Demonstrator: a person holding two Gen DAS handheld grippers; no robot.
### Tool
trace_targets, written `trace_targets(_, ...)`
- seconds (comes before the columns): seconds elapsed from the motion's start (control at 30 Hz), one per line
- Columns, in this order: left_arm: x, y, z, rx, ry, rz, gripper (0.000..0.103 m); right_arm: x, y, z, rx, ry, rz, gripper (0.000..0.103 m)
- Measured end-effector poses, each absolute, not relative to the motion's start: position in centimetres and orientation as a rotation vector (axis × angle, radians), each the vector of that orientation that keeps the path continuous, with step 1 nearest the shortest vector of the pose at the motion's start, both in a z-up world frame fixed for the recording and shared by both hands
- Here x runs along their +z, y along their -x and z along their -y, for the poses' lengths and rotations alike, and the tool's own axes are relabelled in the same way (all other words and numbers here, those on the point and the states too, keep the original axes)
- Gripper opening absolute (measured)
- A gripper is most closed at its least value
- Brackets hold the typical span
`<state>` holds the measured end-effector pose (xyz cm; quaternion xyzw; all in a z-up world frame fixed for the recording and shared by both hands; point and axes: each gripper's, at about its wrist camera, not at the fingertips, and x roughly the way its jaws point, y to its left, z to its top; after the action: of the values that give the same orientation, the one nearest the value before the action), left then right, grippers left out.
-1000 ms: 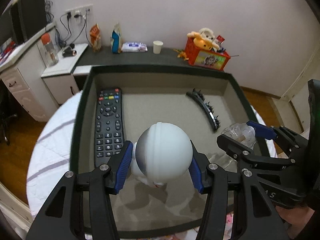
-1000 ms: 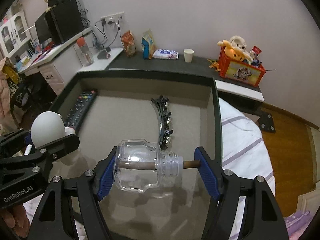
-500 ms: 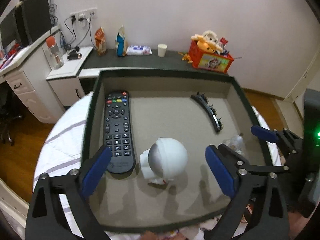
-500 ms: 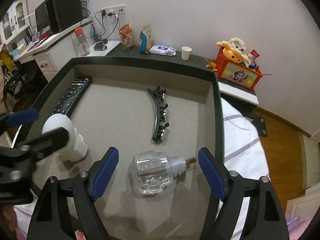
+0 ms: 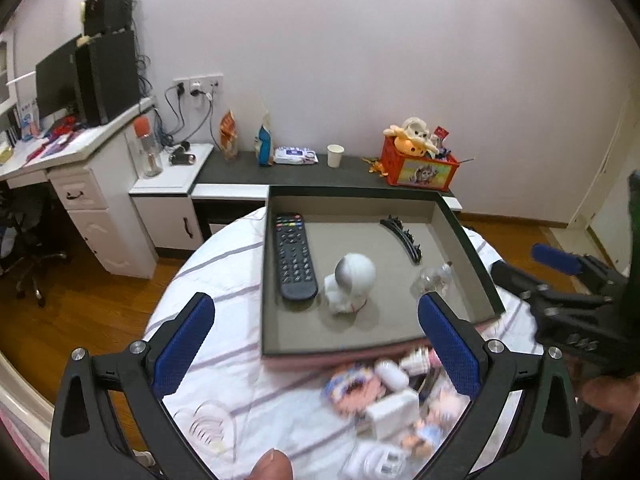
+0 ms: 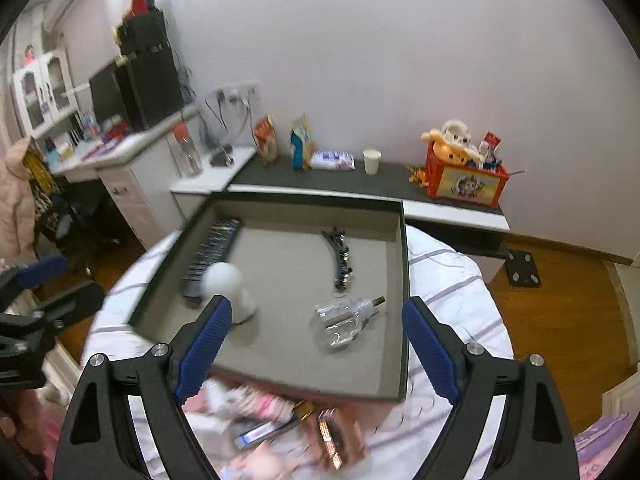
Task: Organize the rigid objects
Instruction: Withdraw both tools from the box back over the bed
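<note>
Left wrist view: left gripper [image 5: 316,344] spread wide, ribbed blue pads holding nothing, above a blurred heap of small items [image 5: 384,408] on a white striped cloth [image 5: 224,280]; shapes there too smeared to name. A thumb tip is cut off at 6 o'clock. Beyond, at centre, a shallow dark-rimmed tray [image 5: 472,252] w/ matte grey floor. Inside: round-headed white figurine [image 5: 350,280], smooth, at centre; flat black remote [image 5: 294,260] just beside it at 9 o'clock; clear glass bottle [image 5: 434,278] on its side at 3 o'clock, hard to read; curved black toothed hair clip [image 5: 402,236] at 1 o'clock. Right wrist view: right gripper [image 6: 316,344] also wide apart, empty, over the tray's near edge; the remote is motion-blurred and the figurine's base is hidden behind a pad. Red toy box [image 6: 466,180] far back at 1 o'clock.
</note>
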<state>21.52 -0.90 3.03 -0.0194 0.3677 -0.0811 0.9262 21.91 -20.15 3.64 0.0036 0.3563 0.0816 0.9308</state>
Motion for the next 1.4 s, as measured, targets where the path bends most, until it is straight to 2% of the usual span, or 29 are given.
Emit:
trace_targets(0.27,2.3,-15.5,0.4,-0.154,-0.006,-0.744,0.103,3.9,-14.2,20.3,0.198,-0.039,-0.688,0.089)
trace_targets(0.6,-1.4,-10.5,0.9,-0.143,-0.011,-0.799,0.103,-1.1,-7.0,22.1,0.161,-0.1,-0.777,0.089)
trace_targets(0.83,-4.0,-8.9,1.4,-0.158,-0.011,-0.864,0.103,-4.2,-5.5,23.5,0.118,-0.135,-0.858,0.089)
trace_targets(1.4,-4.3,-8.3,2.1,-0.157,-0.029,-0.874,0.103,-3.8,-5.7,22.7,0.132,-0.116,-0.853,0.089)
